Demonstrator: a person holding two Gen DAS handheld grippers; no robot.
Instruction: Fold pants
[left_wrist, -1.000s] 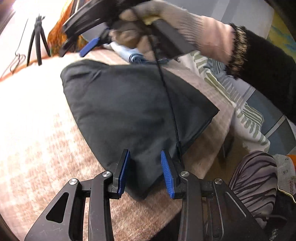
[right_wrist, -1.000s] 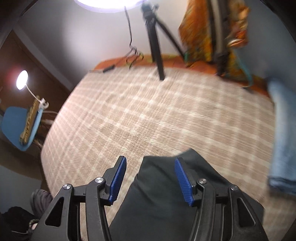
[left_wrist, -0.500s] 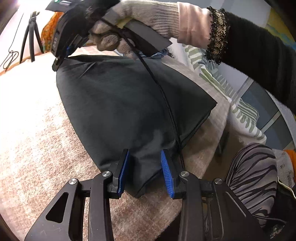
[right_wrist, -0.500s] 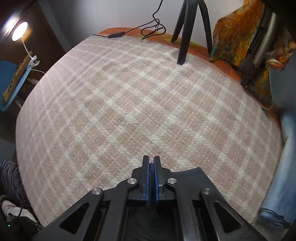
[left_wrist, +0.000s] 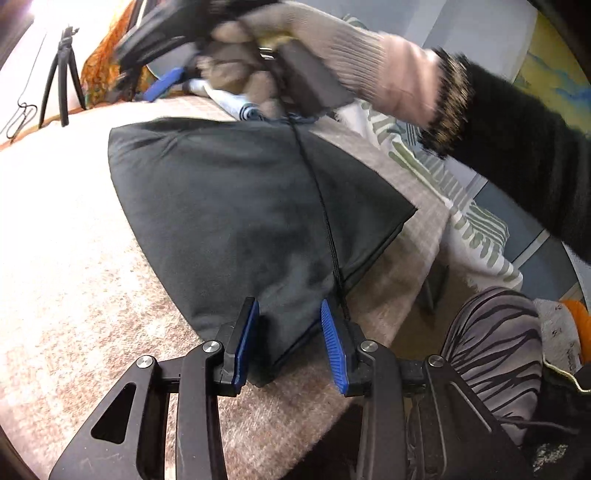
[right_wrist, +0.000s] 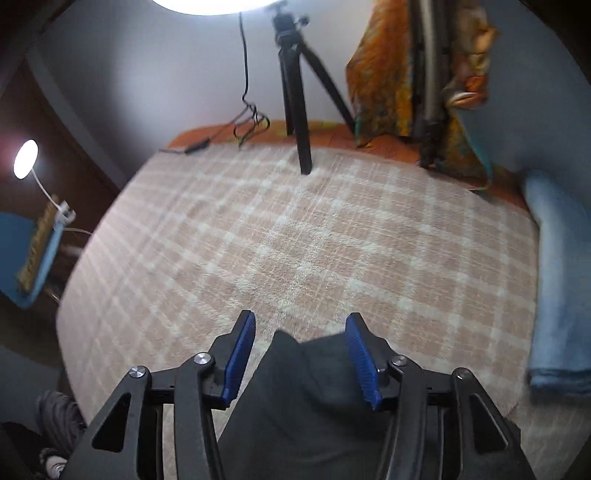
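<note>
Pants (left_wrist: 236, 221), dark charcoal, lie folded into a compact wedge on a bed covered by a pink-and-cream checked blanket (right_wrist: 295, 240). In the left wrist view they fill the middle of the frame, narrow end at the bottom, wide end toward the top. Cloth looks soft, matte, fairly thick; likely light and limp, so it should sag from any single grip. Best taken at a corner or along a hemmed edge, where layers stack and will not slide apart. A crisp seam runs down the right edge; surface mostly smooth, faint creases near the upper left corner.

Left tongs (left_wrist: 290, 339) straddle the narrow corner, blue pads either side of the cloth with gaps showing; not pinching, as far as I can judge. Right tongs (right_wrist: 301, 354), bottom centre of their own view, are spreading apart, a dark corner of the pants between the pads but untouched. In the left view a gloved hand (left_wrist: 280, 55) carries them, blurred, at the top of the frame.

Further out: tripod (right_wrist: 295, 110) at top centre, orange fabric (right_wrist: 384, 85) upper right, light blue garment (right_wrist: 561, 288) along the right edge.
</note>
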